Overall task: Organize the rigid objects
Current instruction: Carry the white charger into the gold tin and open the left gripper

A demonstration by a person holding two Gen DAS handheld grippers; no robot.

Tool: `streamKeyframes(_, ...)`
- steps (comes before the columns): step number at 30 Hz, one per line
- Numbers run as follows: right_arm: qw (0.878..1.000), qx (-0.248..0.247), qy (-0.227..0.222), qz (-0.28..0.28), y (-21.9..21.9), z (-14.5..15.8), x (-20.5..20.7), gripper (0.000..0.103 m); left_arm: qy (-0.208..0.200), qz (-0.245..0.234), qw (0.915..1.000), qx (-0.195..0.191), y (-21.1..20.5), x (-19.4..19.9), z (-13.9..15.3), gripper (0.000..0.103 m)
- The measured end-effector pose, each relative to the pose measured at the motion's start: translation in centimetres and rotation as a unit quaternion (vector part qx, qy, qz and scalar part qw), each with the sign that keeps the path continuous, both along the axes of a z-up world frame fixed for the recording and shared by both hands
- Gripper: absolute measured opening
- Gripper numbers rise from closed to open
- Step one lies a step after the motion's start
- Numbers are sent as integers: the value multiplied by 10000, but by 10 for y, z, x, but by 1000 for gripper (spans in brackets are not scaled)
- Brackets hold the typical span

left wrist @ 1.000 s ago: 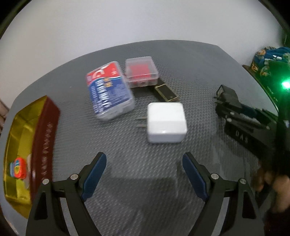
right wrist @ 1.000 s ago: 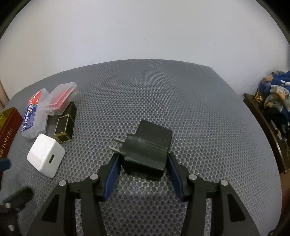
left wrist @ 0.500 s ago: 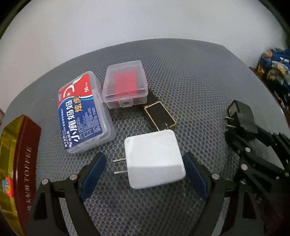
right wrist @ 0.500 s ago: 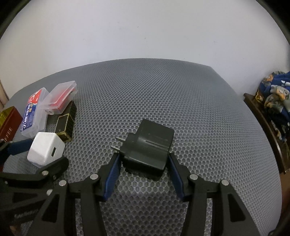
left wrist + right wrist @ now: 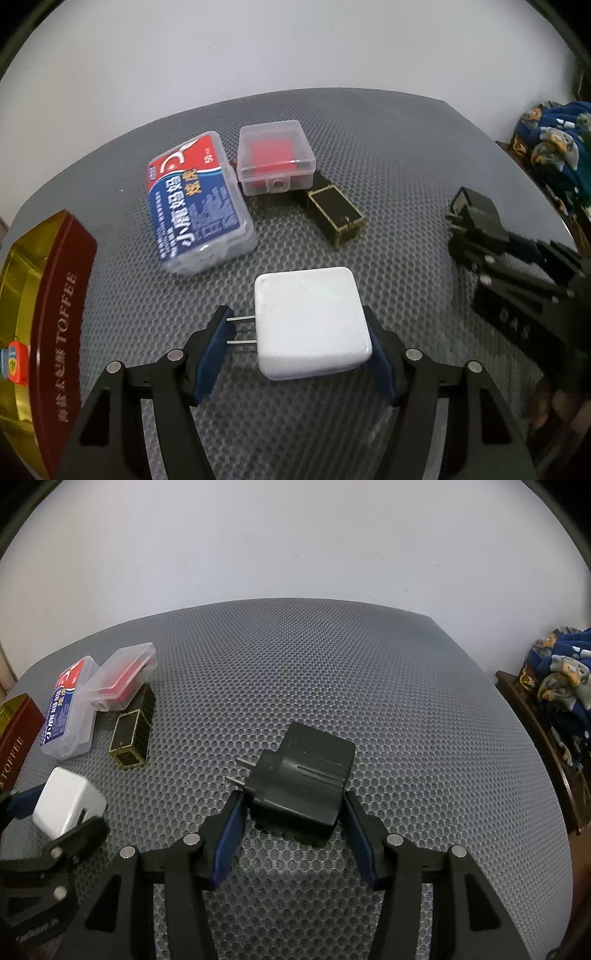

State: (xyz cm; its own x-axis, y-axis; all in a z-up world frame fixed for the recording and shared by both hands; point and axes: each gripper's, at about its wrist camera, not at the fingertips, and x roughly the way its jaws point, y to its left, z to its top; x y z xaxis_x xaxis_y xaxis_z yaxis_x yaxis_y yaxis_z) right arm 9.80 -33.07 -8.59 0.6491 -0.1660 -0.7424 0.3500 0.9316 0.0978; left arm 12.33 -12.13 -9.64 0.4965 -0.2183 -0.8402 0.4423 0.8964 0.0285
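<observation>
Grey honeycomb-textured table (image 5: 369, 672) carries: white plug cube (image 5: 310, 321), black plug adapter (image 5: 306, 775), floss box (image 5: 195, 206), clear red-filled case (image 5: 275, 160), black-gold box (image 5: 334, 214), toffee tin (image 5: 44, 332) at left edge.

A: The dark red, gold-lined toffee tin (image 5: 55, 314) runs off the left edge, so what's in it stays unseen.

B: Same with the clear plastic box's red contents (image 5: 271, 157): too blurred to identify.

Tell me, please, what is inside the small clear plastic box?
Through the small clear plastic box a flat red block shows, filling most of it. What the red thing is, or anything beneath it, cannot be seen.
</observation>
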Motion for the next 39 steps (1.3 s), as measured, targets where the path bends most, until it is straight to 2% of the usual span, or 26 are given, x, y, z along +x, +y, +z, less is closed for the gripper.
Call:
streamKeyframes(15,10000,-47,14,20,4,2,1,55,-298,-11,9996,10,53,-32,33,64)
streamKeyframes(28,10000,-49,14,21,4,1,1,55,-263,92,9995,-170,68,-34,58,63)
streamKeyframes(39,10000,-53,14,16,5,2,0,55,-505,409,9978,-155,101,-29,88,63)
